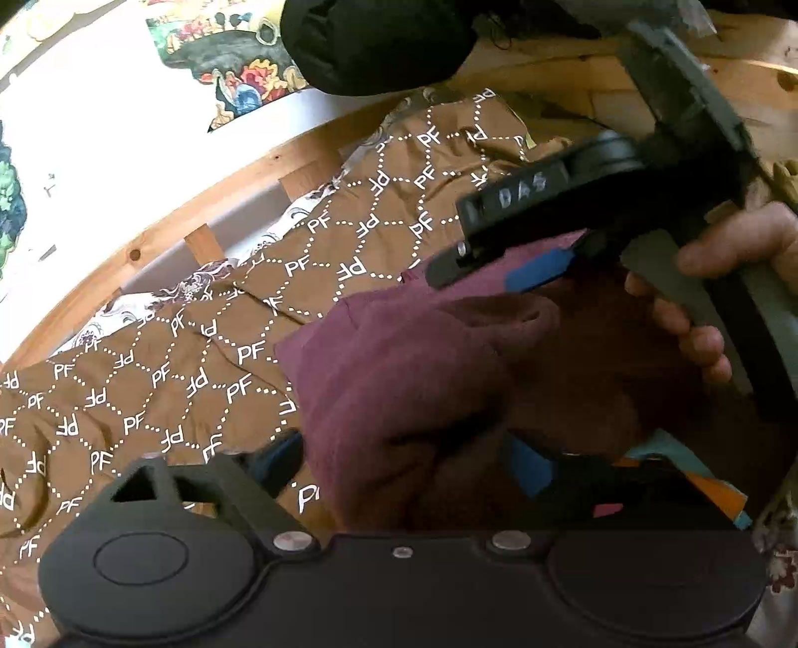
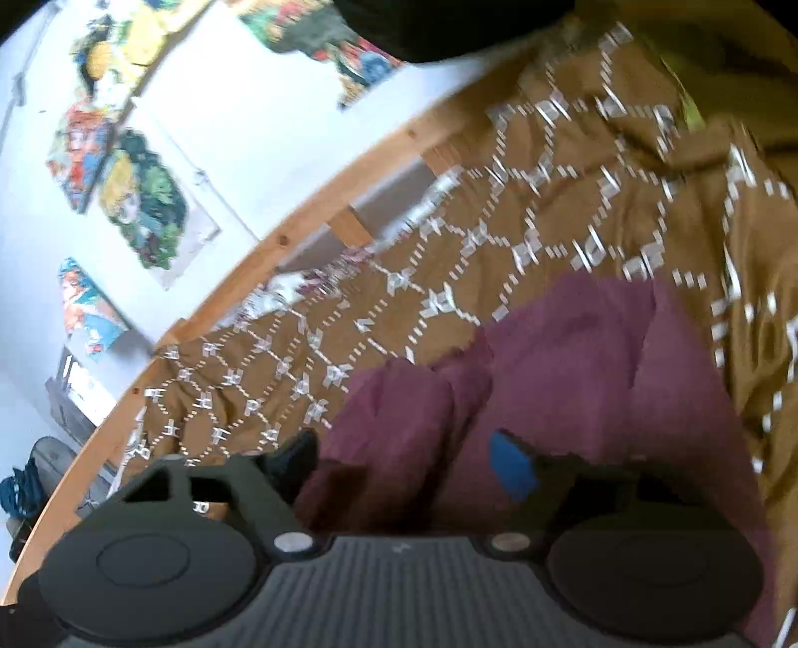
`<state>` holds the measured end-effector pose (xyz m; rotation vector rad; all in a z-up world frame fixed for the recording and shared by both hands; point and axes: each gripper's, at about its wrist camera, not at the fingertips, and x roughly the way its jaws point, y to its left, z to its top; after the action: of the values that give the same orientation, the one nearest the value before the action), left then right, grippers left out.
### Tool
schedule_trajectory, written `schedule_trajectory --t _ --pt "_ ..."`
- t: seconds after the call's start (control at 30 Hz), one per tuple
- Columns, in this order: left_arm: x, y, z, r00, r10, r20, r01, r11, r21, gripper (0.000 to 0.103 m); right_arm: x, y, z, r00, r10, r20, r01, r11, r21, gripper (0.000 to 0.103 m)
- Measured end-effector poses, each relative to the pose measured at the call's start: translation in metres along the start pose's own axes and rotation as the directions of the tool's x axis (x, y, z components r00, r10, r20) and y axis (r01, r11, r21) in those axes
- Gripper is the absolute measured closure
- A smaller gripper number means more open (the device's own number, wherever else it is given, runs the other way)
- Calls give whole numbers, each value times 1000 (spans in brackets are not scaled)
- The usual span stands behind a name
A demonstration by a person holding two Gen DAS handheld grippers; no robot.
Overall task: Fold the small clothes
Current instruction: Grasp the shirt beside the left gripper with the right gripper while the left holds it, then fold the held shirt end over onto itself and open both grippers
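A maroon garment [image 1: 414, 379] lies bunched on a brown bedspread with a white "PF" pattern [image 1: 164, 379]. My left gripper [image 1: 399, 463] has the maroon cloth between its blue-padded fingers [image 1: 528, 466] and is shut on it. My right gripper [image 1: 503, 264] shows in the left wrist view from the side, its blue-padded fingers closed on the far edge of the same garment. In the right wrist view, the right gripper [image 2: 404, 458] holds the maroon garment [image 2: 548, 374] bunched between its fingers [image 2: 511, 466], above the bedspread [image 2: 498, 239]. That view is blurred.
A wooden bed frame rail [image 1: 164, 219] runs along the bedspread's far edge, also in the right wrist view [image 2: 279, 239]. A white wall with colourful pictures [image 2: 139, 209] stands behind. A floral sheet [image 1: 199, 279] shows at the bedspread's edge. A dark cloth mass [image 1: 374, 45] hangs at top.
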<state>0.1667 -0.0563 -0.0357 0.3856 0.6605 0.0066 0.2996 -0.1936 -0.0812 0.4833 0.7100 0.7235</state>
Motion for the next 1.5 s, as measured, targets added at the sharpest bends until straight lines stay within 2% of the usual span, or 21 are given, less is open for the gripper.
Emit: schedule_trajectory --t 0.07,0.17,0.23,0.3,0.37,0.5,0.63,0.87,0.97,1.2,1.33,1.43,1.5 --pt "2 2 0 1000 -1 2 1 1000 -2 44 6 -2 -2 1000 -10 -8 10 1000 -8 44" --pt "2 -1 0 1000 25 10 -26 999 24 73 10 -1 -6 1000 -1 -19 0 1000 -21 56" --pt "3 -1 2 1000 16 7 -16 999 28 78 14 2 -9 999 7 -40 -8 1000 -24 61" --pt "2 0 1 1000 3 8 -3 1000 19 82 18 5 -13 998 9 -61 -11 999 -33 73" --pt "1 -1 1 1000 -3 13 3 1000 21 84 14 9 -16 999 -9 -41 7 998 -58 94" --pt "-6 -1 7 999 -32 44 32 999 10 87 -2 21 -13 999 -5 40 10 992 -126 95" --pt "-12 -12 20 992 -80 93 78 997 19 88 -29 36 -2 991 -26 128 53 976 -213 96" --pt "-13 -44 37 977 -170 130 158 983 97 88 -79 40 11 962 -144 232 206 940 -273 96" --pt "-11 -51 37 973 -196 123 185 978 97 88 -91 31 9 953 -199 231 255 934 -249 96" --pt "-9 -58 27 966 -237 105 228 969 91 85 -95 9 -8 935 -322 149 347 918 -194 96" --pt "-11 -54 23 962 -252 107 248 967 48 83 -94 -5 -17 933 -341 116 357 920 -164 96" --pt "-15 -44 22 957 -270 108 272 962 1 76 -93 -7 -21 934 -341 108 355 922 -155 95" --pt "-19 -35 21 949 -294 109 300 953 -40 67 -93 -5 -23 931 -347 112 362 918 -160 95"
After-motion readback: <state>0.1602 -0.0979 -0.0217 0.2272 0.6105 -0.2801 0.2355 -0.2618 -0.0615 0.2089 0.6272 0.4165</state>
